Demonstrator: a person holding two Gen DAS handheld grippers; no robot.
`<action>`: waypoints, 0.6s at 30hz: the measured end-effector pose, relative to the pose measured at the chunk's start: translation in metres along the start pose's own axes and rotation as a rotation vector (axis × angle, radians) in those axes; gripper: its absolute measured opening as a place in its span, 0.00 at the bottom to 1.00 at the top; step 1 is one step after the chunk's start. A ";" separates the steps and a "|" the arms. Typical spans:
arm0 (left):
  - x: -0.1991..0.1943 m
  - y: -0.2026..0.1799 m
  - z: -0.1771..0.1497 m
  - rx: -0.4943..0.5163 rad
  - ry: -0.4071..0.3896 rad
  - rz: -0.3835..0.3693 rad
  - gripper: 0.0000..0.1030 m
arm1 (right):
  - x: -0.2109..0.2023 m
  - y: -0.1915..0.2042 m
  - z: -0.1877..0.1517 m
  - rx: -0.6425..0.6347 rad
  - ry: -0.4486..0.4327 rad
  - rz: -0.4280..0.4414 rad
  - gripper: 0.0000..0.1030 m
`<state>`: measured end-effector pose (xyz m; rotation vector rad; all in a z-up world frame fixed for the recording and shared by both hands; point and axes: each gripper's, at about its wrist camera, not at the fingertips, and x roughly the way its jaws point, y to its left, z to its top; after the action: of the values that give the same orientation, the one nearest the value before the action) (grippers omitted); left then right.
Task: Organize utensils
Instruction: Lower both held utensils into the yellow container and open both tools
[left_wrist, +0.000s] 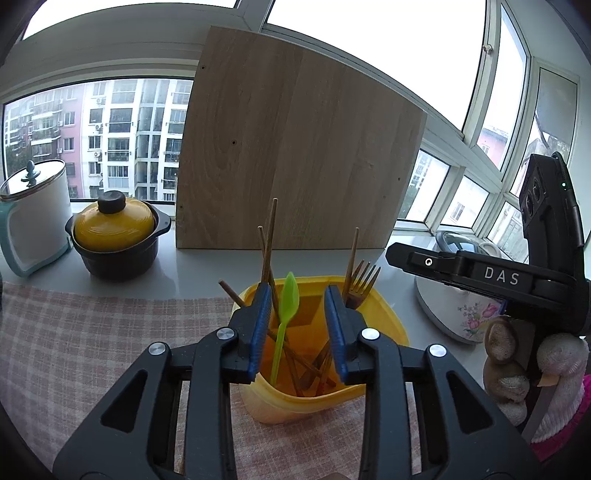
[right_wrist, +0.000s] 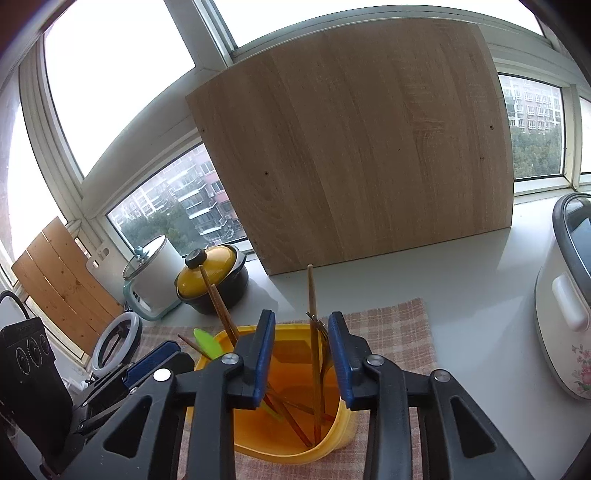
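Utensils stand in the yellow tub (left_wrist: 314, 398) on the checked cloth (left_wrist: 92, 332): chopsticks (left_wrist: 271, 236), a green spoon (left_wrist: 286, 314) and a fork (left_wrist: 364, 277). The left gripper (left_wrist: 297, 332) has its jaws partly open astride the spoon, not pressing it. The right gripper (right_wrist: 301, 354) is likewise partly open and empty around a chopstick (right_wrist: 314, 332). Best to lift both straight up, clear of the handles, so nothing tips.
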<state>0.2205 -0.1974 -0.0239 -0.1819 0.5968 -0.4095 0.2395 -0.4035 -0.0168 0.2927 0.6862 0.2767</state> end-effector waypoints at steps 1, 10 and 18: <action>-0.003 0.001 -0.001 0.003 0.000 0.001 0.28 | -0.002 0.000 -0.001 -0.003 -0.001 -0.005 0.31; -0.029 0.011 -0.009 0.024 0.011 0.002 0.28 | -0.025 0.011 -0.011 -0.033 -0.028 -0.033 0.63; -0.061 0.033 -0.017 0.018 0.023 0.011 0.54 | -0.055 0.027 -0.027 -0.078 -0.067 -0.035 0.97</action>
<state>0.1758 -0.1430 -0.0160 -0.1566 0.6164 -0.4072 0.1770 -0.3926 0.0047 0.2143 0.6123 0.2586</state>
